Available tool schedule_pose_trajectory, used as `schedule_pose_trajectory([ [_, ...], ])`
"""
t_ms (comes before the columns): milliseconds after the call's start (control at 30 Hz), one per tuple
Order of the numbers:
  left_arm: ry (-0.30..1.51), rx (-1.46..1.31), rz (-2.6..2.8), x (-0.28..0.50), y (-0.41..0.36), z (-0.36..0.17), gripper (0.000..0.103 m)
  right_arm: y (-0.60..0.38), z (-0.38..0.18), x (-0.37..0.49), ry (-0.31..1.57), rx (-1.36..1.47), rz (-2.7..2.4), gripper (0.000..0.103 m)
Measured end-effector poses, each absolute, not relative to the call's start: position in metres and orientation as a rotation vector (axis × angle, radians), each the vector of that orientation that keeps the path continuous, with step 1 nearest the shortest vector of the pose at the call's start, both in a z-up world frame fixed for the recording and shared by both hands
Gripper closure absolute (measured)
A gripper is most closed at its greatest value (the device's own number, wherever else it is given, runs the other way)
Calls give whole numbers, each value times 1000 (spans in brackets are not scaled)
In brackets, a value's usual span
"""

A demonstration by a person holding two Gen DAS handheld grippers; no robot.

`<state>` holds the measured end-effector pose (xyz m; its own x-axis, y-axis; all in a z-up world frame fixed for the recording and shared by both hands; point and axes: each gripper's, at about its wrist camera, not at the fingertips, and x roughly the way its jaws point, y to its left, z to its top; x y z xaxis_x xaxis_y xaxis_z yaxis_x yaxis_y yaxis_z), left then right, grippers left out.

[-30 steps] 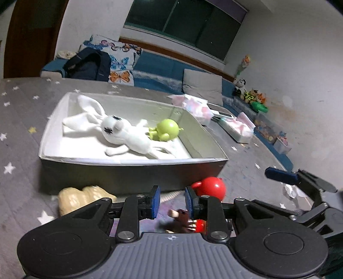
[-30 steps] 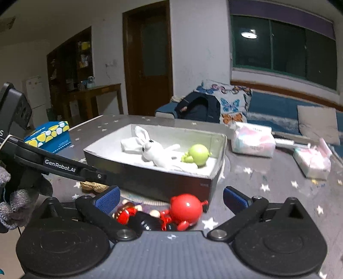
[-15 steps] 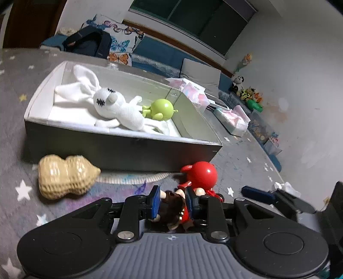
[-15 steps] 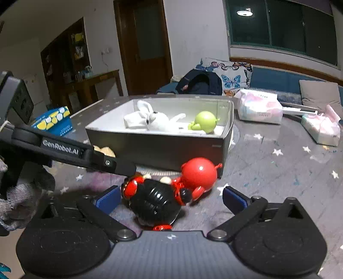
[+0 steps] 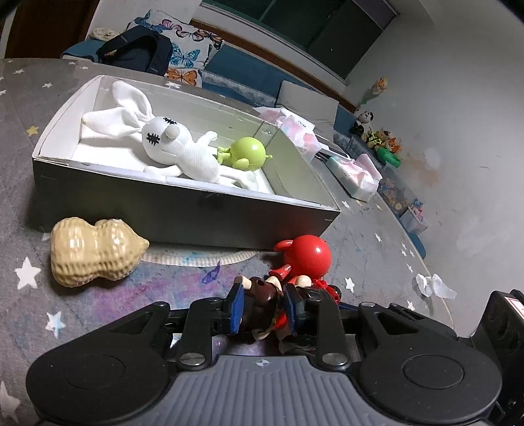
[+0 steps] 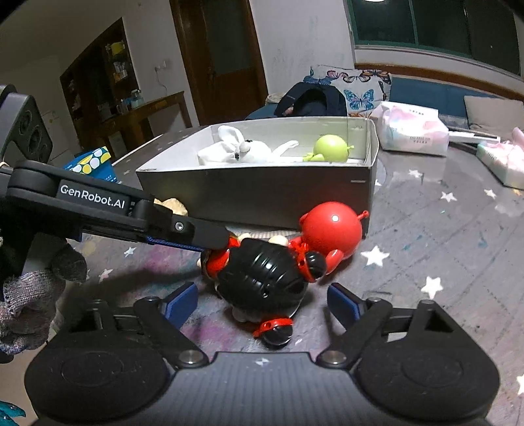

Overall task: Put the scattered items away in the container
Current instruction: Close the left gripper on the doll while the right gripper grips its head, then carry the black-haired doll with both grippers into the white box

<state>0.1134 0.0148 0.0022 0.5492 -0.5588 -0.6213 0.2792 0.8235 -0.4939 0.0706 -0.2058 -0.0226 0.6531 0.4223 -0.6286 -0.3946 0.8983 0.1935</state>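
On a star-patterned counter, the left claw pinches a small brown-headed figure between its blue pads, just beside a round red toy. The right claw is spread but closing around a black-and-red toy, its pads not touching it. Behind them sits the open box (holding a white plush rabbit and a green toy); a peanut-shaped toy lies against its front wall.

White walls, dark window, wooden door, blue sofa
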Motion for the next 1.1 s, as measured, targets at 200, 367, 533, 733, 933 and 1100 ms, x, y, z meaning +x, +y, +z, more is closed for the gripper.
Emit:
schedule_pose_trajectory([
  [200, 873, -363, -518, 115, 13, 0, 73, -205, -24, 73, 729, 56, 464, 22],
  [367, 877, -361, -516, 115, 11, 0, 72, -204, -24, 74, 730, 67, 468, 31],
  [533, 881, -363, -515, 116, 10, -1, 70, -202, -26, 75, 732, 68, 459, 35],
  [733, 887, -374, -513, 119, 11, -2, 69, -202, -27, 76, 733, 55, 448, 40],
  [933, 883, -366, -512, 119, 11, -1, 70, -201, -27, 75, 732, 53, 446, 41],
  [1100, 885, -375, -520, 115, 11, -2, 71, -201, -24, 71, 729, 36, 446, 41],
])
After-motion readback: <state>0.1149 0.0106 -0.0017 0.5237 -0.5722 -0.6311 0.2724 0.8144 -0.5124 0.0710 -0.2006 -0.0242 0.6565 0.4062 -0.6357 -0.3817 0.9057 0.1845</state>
